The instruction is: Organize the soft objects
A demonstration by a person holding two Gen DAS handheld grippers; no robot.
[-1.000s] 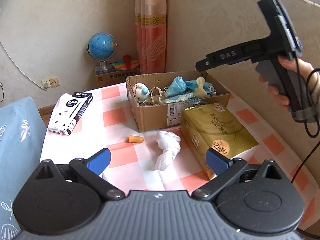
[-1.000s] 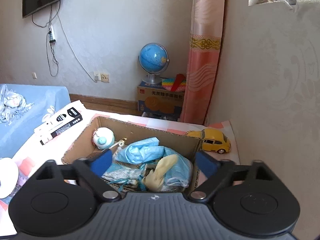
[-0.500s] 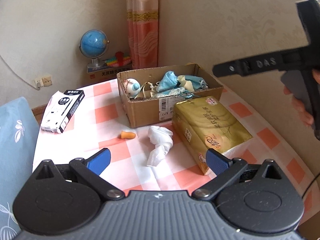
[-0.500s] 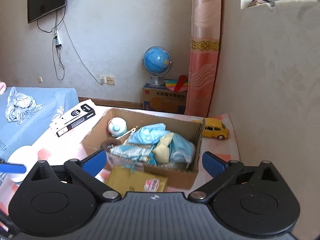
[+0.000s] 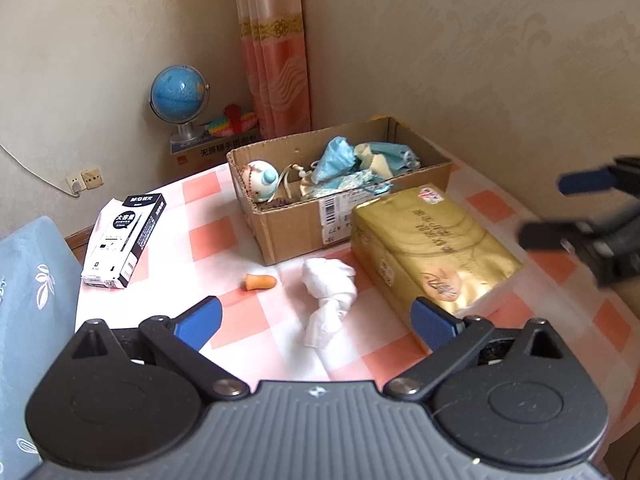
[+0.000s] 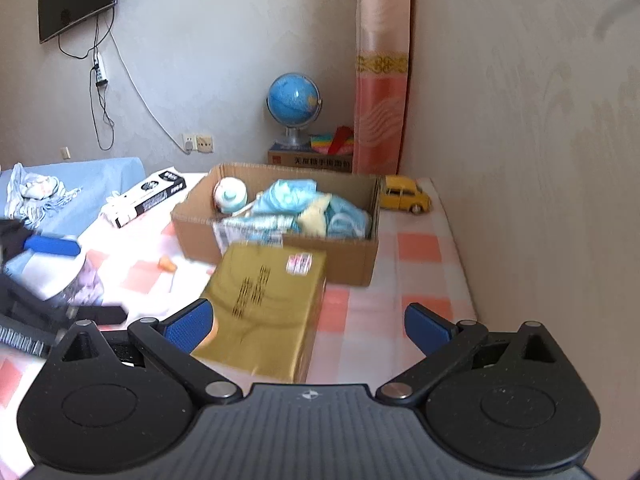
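A cardboard box (image 5: 288,224) (image 6: 352,256) at the back of the checked table holds blue face masks (image 5: 336,156), a pale cloth and a small round white toy (image 5: 262,176). In front of it lie a crumpled white tissue (image 5: 328,288), an orange earplug (image 5: 260,281) (image 6: 167,264) and a gold tissue pack (image 5: 432,248) (image 6: 264,300). My left gripper (image 5: 316,316) is open and empty above the near table, just short of the white tissue. My right gripper (image 6: 308,322) is open and empty over the gold pack; it also shows blurred at the right in the left wrist view (image 5: 580,208).
A black-and-white carton (image 5: 124,236) lies at the table's left. A yellow toy car (image 6: 404,198) sits behind the box by the wall. A globe (image 5: 180,96) stands on a box beyond the table. A blue cushion (image 5: 28,300) is at the left edge.
My right gripper has drawn back and down from above the box to over the gold pack. My left gripper has risen and pulled back slightly. Both stay open.
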